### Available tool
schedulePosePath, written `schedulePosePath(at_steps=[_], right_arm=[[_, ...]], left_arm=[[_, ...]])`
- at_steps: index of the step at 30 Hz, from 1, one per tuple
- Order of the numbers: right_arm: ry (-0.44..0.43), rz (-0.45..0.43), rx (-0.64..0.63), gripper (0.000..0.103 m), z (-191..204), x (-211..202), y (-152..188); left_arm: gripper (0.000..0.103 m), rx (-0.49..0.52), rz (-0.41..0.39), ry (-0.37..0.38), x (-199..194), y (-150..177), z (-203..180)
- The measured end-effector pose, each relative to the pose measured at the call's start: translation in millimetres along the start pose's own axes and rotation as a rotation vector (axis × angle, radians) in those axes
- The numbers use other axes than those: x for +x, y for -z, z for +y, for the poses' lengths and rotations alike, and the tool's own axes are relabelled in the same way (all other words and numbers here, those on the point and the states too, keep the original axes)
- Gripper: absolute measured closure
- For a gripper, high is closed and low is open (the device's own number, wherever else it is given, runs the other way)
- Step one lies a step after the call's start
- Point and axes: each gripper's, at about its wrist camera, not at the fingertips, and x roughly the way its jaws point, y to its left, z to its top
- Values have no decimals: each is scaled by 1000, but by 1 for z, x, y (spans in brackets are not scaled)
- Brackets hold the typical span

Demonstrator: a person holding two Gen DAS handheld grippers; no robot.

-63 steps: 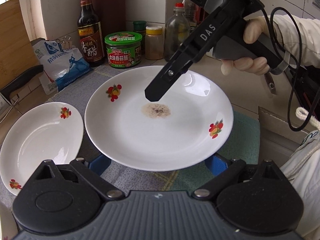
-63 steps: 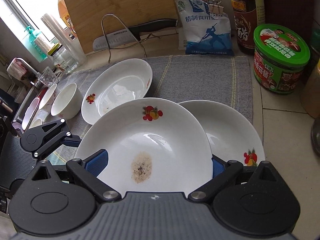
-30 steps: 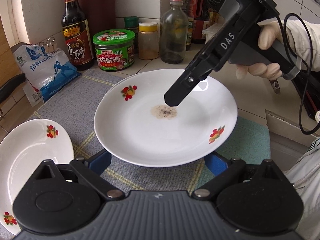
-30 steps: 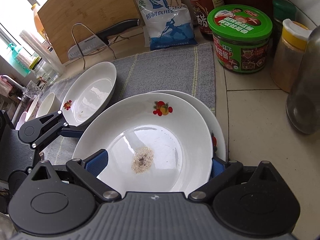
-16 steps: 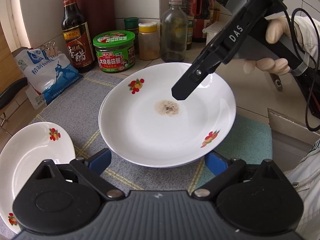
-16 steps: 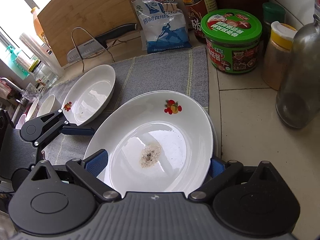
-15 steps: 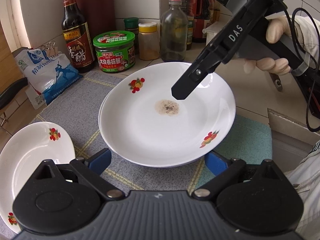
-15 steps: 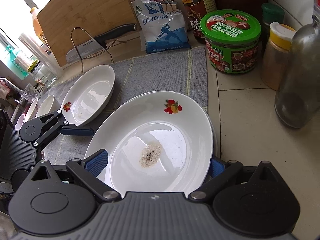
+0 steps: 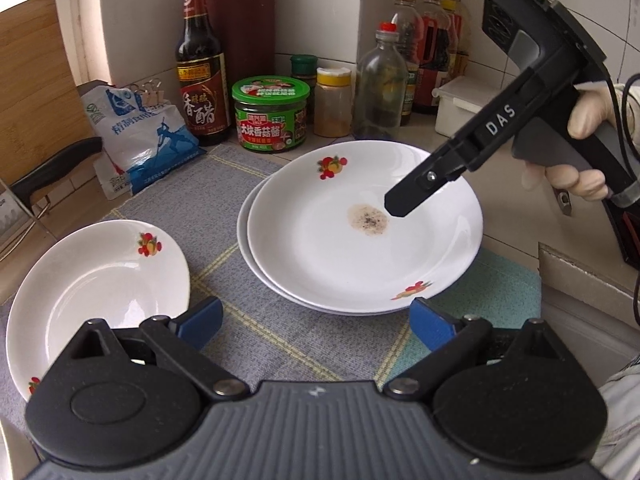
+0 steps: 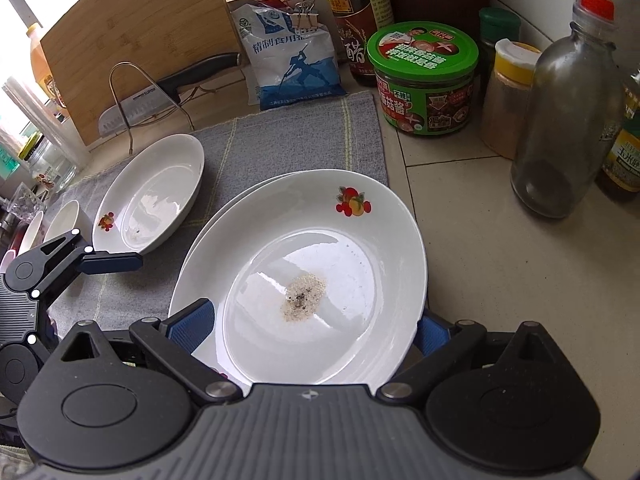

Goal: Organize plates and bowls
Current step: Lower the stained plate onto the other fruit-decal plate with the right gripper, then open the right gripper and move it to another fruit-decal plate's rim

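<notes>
Resting a soiled plate (image 10: 320, 280) on a second plate (image 9: 256, 256), right gripper (image 10: 316, 332) fingers spread about its near rim.
Risk: withdrawing askew could drag it off-centre; left gripper (image 9: 316, 320) fingers spread, empty; third dish (image 9: 96, 280) apart on mat (image 9: 248, 332).

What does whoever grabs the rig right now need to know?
Left gripper: open, empty, over the grey woven mat.
Right gripper: fingers straddle the white fruit-print plate with the crumb stain; can't tell if it is gripped or released.
Done: the stained plate is nested on a matching white plate.
Left: confirm release, then add the third white fruit-print plate on the mat's left side, and sort the small white bowls at the far left.
</notes>
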Motion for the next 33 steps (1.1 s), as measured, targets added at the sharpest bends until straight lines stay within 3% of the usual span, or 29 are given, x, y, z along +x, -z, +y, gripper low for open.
schedulePosePath(at_steps=[7, 9, 16, 23, 33], right_arm=[[60, 3, 15, 1, 4, -3, 12], [81, -15, -2, 0, 11, -9, 13], [165, -65, -211, 0, 72, -16, 23], [71, -42, -421, 0, 136, 6, 28], [-21, -29, -573, 0, 171, 41, -5]], left_arm=[[4, -97, -53, -53, -27, 7, 9], [4, -105, -50, -101, -31, 10, 9], [3, -197, -12, -207, -42, 31, 19], [3, -298, 26, -317, -50, 55, 34], [3, -369, 46, -426, -47, 64, 43]])
